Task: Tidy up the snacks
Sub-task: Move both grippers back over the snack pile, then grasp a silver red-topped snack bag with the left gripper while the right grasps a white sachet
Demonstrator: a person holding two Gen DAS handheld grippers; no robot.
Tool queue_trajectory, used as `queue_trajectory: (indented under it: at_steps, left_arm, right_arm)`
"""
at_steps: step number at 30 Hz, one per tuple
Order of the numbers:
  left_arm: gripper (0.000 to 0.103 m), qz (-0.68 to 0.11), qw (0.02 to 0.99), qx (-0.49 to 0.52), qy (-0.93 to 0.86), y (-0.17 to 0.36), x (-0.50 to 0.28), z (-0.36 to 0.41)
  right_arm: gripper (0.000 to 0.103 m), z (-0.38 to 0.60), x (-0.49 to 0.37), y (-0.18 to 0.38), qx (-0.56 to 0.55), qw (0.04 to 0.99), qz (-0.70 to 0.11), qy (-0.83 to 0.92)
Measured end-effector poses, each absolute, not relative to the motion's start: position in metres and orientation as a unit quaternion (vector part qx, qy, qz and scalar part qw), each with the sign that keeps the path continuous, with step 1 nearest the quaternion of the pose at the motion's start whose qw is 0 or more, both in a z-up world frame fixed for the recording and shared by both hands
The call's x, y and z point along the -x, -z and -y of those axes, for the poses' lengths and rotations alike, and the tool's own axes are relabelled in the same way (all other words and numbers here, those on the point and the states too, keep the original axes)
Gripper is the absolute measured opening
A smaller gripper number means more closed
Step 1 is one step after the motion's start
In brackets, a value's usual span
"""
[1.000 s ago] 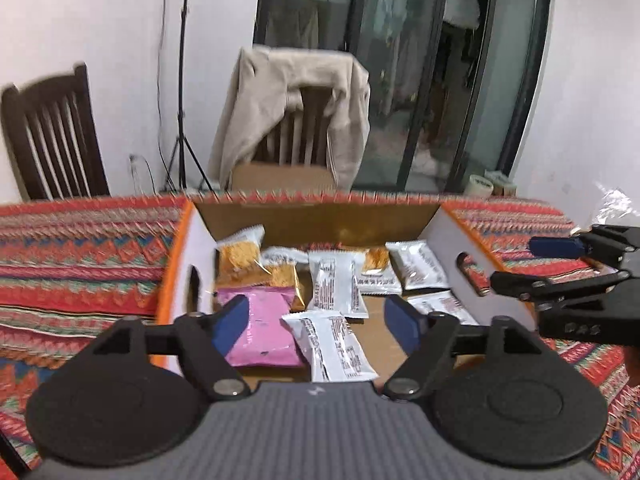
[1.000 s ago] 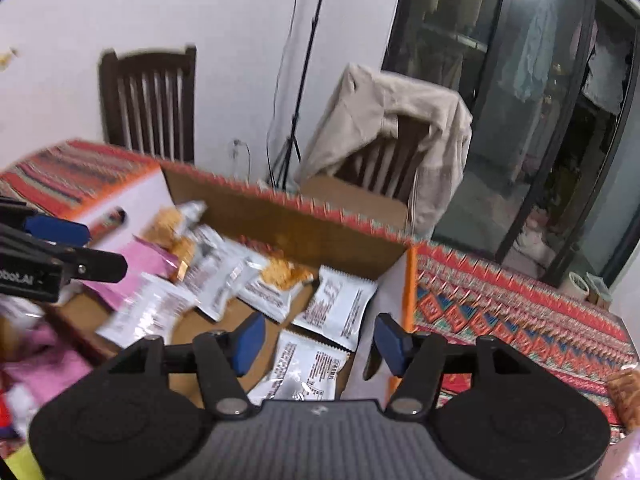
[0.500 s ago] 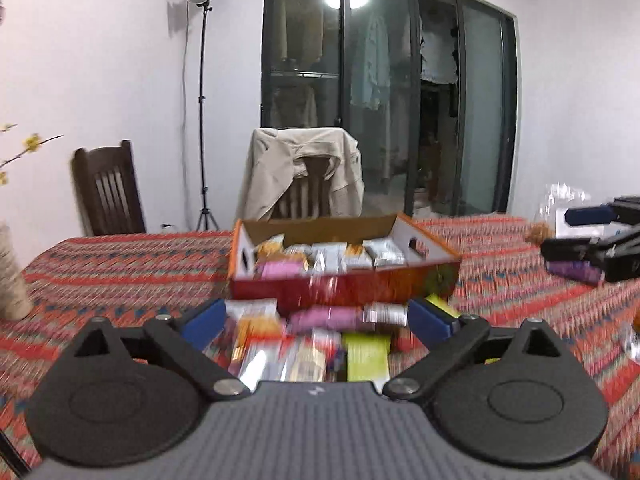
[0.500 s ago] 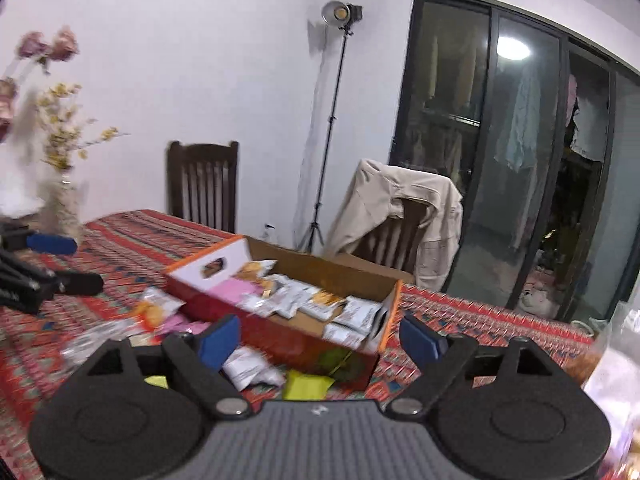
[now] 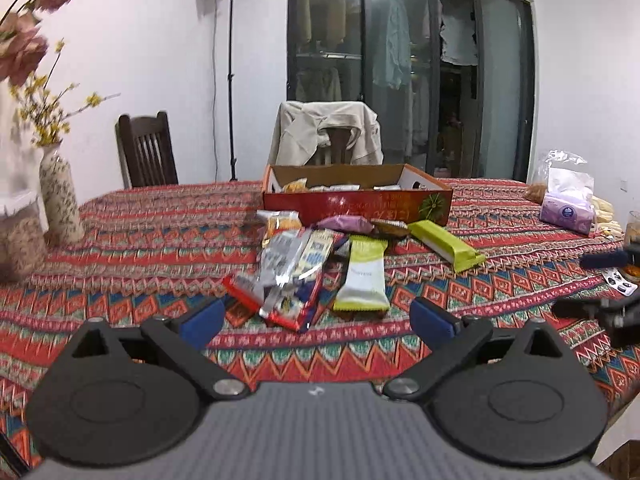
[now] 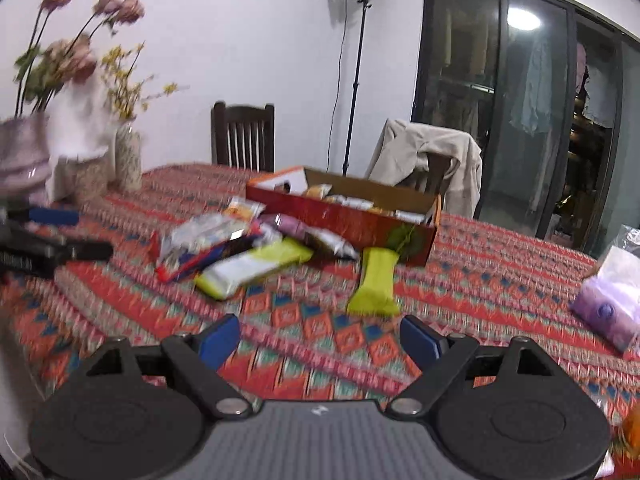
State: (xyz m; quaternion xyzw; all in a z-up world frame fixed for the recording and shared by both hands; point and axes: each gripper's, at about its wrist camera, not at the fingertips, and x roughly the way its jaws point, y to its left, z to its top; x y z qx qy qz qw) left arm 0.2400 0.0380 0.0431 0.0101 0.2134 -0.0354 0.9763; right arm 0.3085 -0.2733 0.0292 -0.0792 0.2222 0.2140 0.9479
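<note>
An open cardboard box (image 5: 356, 200) with a red front holds several snack packets; it also shows in the right wrist view (image 6: 352, 220). A pile of loose snacks (image 5: 296, 264) lies on the cloth in front of it, with two green bars (image 5: 364, 276) (image 5: 444, 242) and a purple packet (image 5: 346, 223). The pile (image 6: 224, 246) and a green bar (image 6: 374, 280) show in the right wrist view. My left gripper (image 5: 316, 322) is open and empty, just short of the pile. My right gripper (image 6: 318, 338) is open and empty, well back from the snacks.
Vases with flowers (image 5: 60, 196) and a jar stand at the table's left side. A purple tissue pack (image 5: 566, 212) and plastic bags lie at the right. Two chairs (image 5: 146, 156) stand behind the table, one draped with a beige jacket (image 5: 326, 136). A patterned cloth (image 5: 140, 240) covers the table.
Both grippers have pulled back from over the box to the near side of the table. The loose snack pile has come into view in front of them. Both stay open.
</note>
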Motion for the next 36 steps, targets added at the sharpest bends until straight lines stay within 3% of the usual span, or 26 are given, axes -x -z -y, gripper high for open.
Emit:
queue_trajectory:
  at_steps: [7,17,36]
  left_arm:
    - [0.101,-0.236,0.972,0.001,0.021,-0.033,-0.234,-0.047]
    - [0.101,-0.249,0.968,0.000,0.018,-0.024,-0.261,-0.047]
    - [0.101,-0.282,0.956,-0.017,0.081,-0.002,-0.423,-0.061]
  right_arm:
    - [0.087,0.277,-0.286,0.002,0.057,0.939,-0.264,-0.215]
    - [0.087,0.272,-0.300,0.004,0.054,0.937,-0.268,-0.219]
    - [0.087,0.249,-0.422,-0.005,-0.030,0.932,-0.270,-0.238]
